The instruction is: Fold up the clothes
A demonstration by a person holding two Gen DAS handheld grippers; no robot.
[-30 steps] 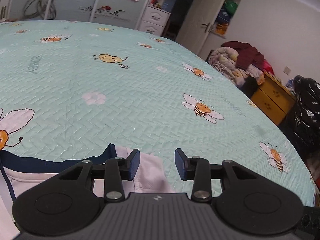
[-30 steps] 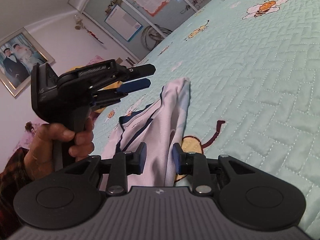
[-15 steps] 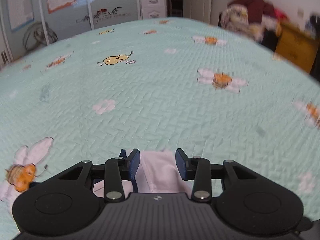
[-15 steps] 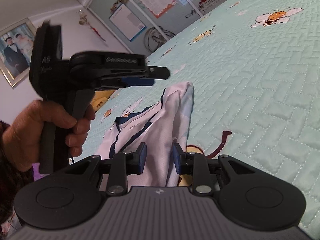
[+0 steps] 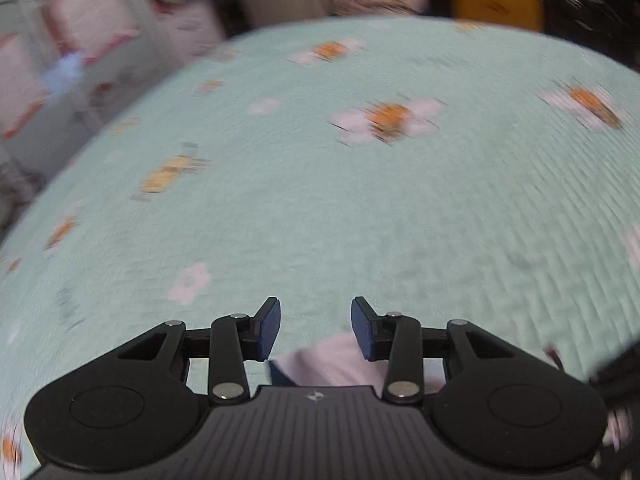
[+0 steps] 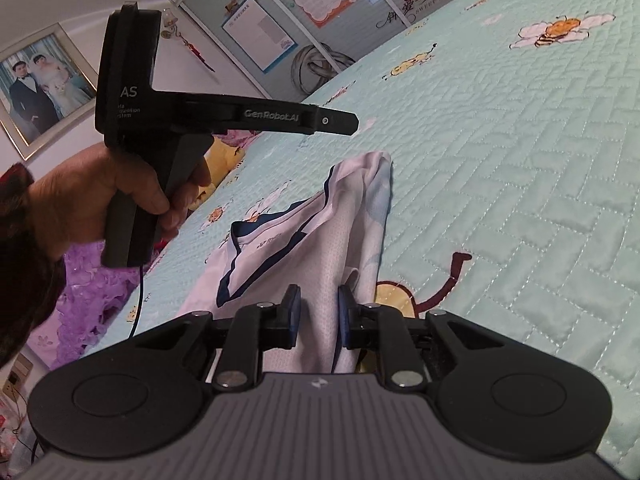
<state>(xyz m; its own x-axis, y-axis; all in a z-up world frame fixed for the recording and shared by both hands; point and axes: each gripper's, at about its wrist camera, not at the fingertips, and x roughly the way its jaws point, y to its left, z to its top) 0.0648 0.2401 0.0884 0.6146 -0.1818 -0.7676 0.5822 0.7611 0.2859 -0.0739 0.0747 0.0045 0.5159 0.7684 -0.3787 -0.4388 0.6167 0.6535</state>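
A white, navy-trimmed shirt [image 6: 304, 248] lies rumpled on a bee-print bed [image 6: 520, 160]. The right gripper [image 6: 319, 316] is closing its fingers around the shirt's near fold. The left gripper [image 5: 316, 328] hovers above the shirt, fingers released. Pinching one layer only would help.

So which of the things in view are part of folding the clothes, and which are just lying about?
Part of the job:
white garment with navy trim
right gripper, closing on it
left gripper

Lying about:
mint quilted bedspread
framed photograph
purple fabric
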